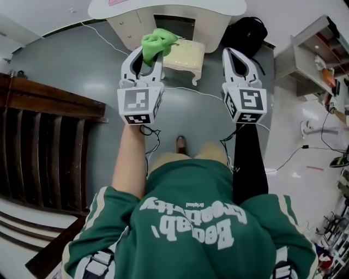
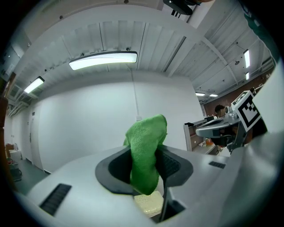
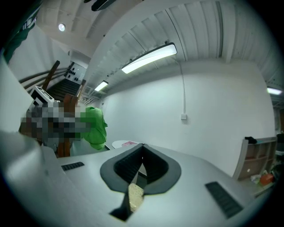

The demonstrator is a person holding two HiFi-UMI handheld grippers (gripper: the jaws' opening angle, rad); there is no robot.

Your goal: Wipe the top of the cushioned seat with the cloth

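Note:
The cushioned seat is a small cream stool with white legs, standing on the grey floor ahead of me. A bright green cloth sticks up out of my left gripper, which is shut on it above the seat's left edge. In the left gripper view the cloth fills the gap of the left gripper, and a patch of seat shows below. My right gripper hangs to the right of the seat, shut and holding nothing. In its own view the right gripper has its jaws together, and the cloth shows at left.
A white dressing table stands just behind the stool. A black bag lies to its right, and a shelf unit further right. Dark wooden stairs run along the left. Cables trail over the floor by my shoe.

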